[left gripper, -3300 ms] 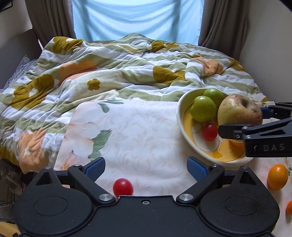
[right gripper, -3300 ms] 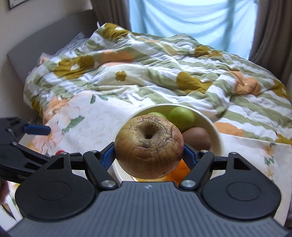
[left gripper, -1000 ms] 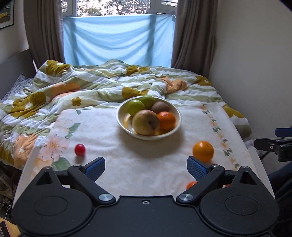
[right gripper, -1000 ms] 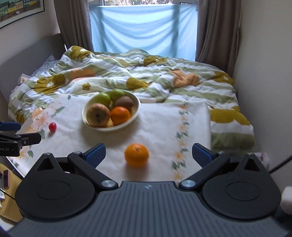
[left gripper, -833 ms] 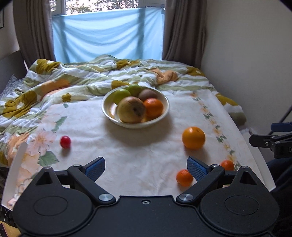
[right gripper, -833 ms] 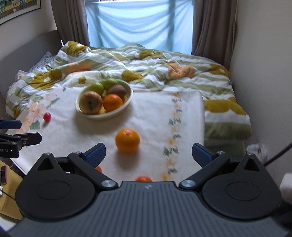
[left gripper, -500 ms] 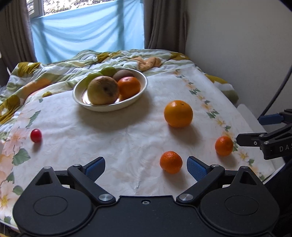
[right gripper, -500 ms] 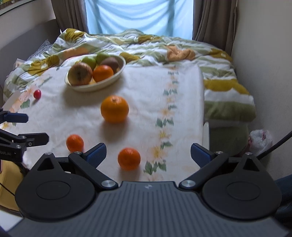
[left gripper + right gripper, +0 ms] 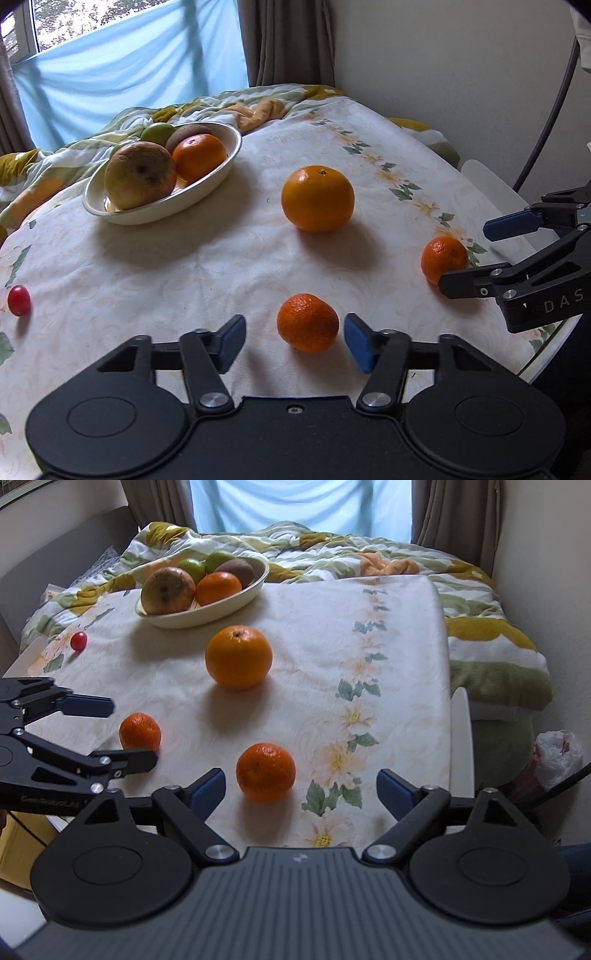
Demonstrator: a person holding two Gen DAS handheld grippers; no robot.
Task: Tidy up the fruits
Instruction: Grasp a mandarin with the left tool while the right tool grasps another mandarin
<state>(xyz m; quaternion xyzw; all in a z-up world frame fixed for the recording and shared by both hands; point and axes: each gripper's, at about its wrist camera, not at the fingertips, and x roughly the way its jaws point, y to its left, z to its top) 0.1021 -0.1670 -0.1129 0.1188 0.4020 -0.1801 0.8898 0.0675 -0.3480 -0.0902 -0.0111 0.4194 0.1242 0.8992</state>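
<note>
Two claws over loose mandarins, bowl waiting at the back

The left claw (image 9: 294, 338) has just been narrowing, its pads either side of a small mandarin (image 9: 307, 322) on the tablecloth (image 9: 207, 266) without pressing it; the right claw (image 9: 301, 788) stands wide apart near another mandarin (image 9: 266, 771). These fruits look light, soft-skinned and prone to roll, so a gentle squeeze across the widest middle should suit. The bowl (image 9: 218, 173) sits well apart, already holding fruit.
</note>
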